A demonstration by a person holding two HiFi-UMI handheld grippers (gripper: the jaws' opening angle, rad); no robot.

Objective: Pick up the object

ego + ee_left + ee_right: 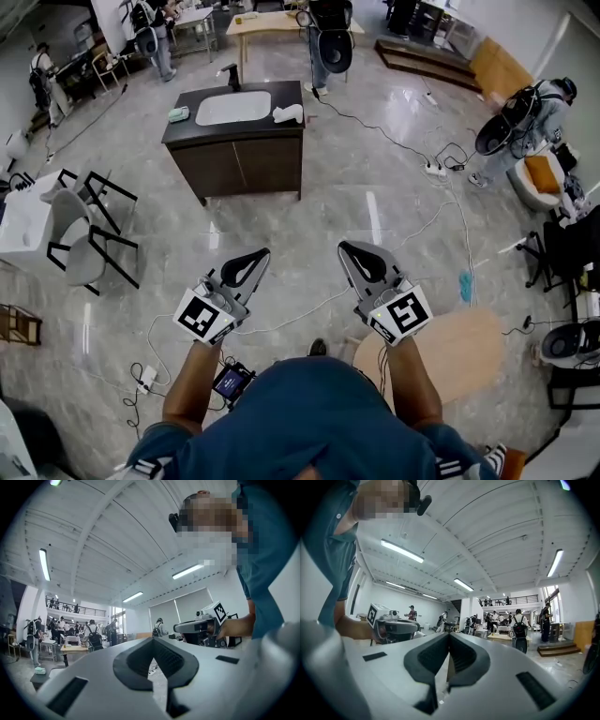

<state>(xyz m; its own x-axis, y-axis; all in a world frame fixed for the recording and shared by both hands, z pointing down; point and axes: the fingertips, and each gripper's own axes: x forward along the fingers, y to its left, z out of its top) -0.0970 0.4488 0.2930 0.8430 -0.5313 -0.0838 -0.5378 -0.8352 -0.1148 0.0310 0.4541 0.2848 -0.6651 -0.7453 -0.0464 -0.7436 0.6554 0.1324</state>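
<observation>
**Two empty tools, nothing picked up yet**

Both the left tool (263,252) and the right tool (344,247) are fully closed on nothing and are held level above the floor (375,187). No object is gripped, so the whole pickup is judged to remain. Which thing is meant cannot be told; a small green item (178,114) and a white item (288,114) are seen on the far table (234,134), left and right of a basin (232,108) that appears empty.

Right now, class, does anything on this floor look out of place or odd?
The sink cabinet stands alone in the open, against no wall. Loose cables trail over the floor to a power strip: a trip risk.
</observation>
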